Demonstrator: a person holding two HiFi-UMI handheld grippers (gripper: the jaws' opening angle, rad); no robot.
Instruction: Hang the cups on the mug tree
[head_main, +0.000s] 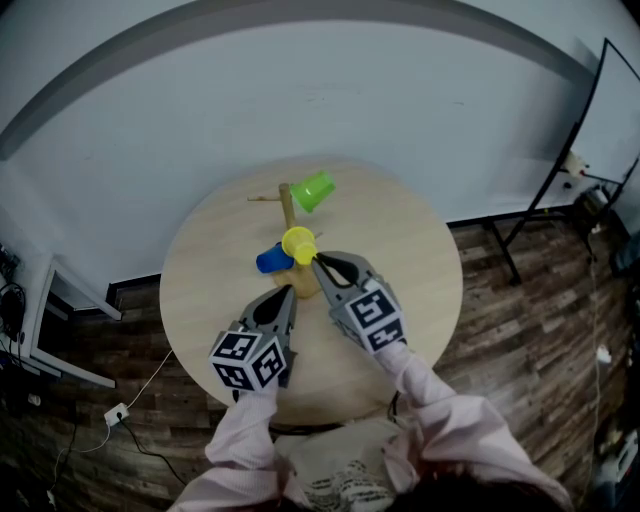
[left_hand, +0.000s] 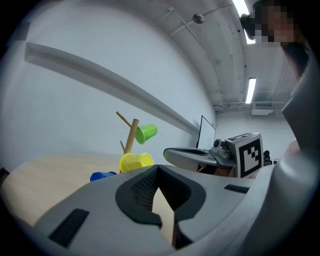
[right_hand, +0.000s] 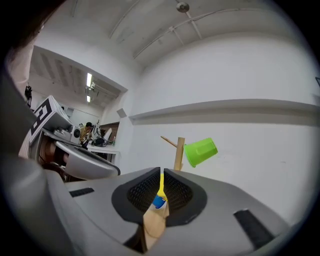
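A wooden mug tree (head_main: 286, 206) stands past the middle of the round table (head_main: 420, 270). A green cup (head_main: 313, 191) hangs on its top right peg. A yellow cup (head_main: 298, 243) sits on a lower peg on the near side. A blue cup (head_main: 272, 259) is low at the pole's left; I cannot tell whether it hangs or lies. My right gripper (head_main: 318, 261) is shut and empty, its tips just short of the yellow cup. My left gripper (head_main: 290, 291) is shut and empty, a little nearer. The left gripper view shows the green cup (left_hand: 146, 133), the yellow cup (left_hand: 135, 161) and the blue cup (left_hand: 102, 175).
One bare peg (head_main: 262, 199) points left from the tree's top. A black stand (head_main: 560, 170) is on the floor at the right, a white frame (head_main: 60, 330) at the left, with a power strip (head_main: 118, 412) and cables below it.
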